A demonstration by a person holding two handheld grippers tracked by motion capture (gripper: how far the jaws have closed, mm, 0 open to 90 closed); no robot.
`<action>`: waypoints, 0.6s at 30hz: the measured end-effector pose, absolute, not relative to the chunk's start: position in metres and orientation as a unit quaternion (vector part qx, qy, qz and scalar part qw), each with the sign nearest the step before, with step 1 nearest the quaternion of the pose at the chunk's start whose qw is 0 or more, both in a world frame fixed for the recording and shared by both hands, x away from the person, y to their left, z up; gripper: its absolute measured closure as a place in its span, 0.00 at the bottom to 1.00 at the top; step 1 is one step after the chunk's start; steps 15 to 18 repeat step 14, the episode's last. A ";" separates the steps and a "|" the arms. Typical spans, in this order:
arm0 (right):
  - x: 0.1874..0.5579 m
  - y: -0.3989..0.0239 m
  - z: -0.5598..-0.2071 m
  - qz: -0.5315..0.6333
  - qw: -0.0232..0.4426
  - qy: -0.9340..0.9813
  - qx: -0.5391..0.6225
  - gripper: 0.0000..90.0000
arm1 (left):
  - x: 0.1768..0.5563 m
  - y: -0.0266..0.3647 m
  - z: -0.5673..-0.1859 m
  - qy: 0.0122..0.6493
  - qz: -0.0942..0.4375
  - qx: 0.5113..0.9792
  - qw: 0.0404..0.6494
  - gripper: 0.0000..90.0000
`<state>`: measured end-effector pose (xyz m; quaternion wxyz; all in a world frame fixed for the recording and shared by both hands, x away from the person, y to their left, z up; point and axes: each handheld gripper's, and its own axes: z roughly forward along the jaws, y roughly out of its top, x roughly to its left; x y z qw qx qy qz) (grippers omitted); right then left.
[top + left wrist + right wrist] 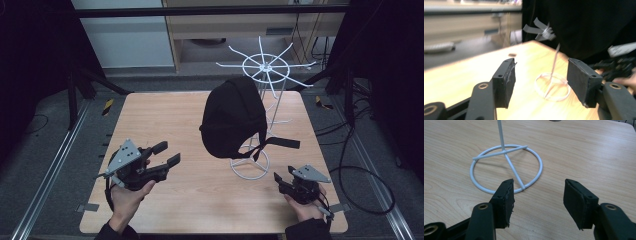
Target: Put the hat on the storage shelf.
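A black cap (233, 117) hangs on the white wire stand (260, 100) near the table's (165, 115) far right corner. The left gripper (167, 154) and right gripper (278, 181) flank it near the front edge, jaws spread and empty. Any further handling should avoid the stand's ring base (506, 168) and spokes.

The high view is dim, its edges falling to black from nine to three o'clock, while the table (165, 120) is evenly lit without glare. The left gripper view is smeared with blur, the wire stand (552, 86) washed out. The right gripper view is sharp, with soft shadows.
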<state>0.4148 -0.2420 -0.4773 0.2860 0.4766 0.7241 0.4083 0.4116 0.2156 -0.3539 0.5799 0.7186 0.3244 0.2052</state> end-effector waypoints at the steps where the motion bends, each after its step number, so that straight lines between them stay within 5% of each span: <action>1: 0.415 -0.242 -0.477 0.408 0.286 0.724 0.477 0.45 | 0.413 0.221 -0.363 0.336 0.205 0.722 0.569 0.43; 10: 0.416 -0.242 -0.479 0.404 0.289 0.722 0.481 0.40 | 0.430 0.263 -0.436 0.435 0.201 0.728 0.491 0.38; 18: 0.417 -0.243 -0.480 0.405 0.291 0.721 0.482 0.37 | 0.439 0.276 -0.454 0.462 0.207 0.730 0.459 0.36</action>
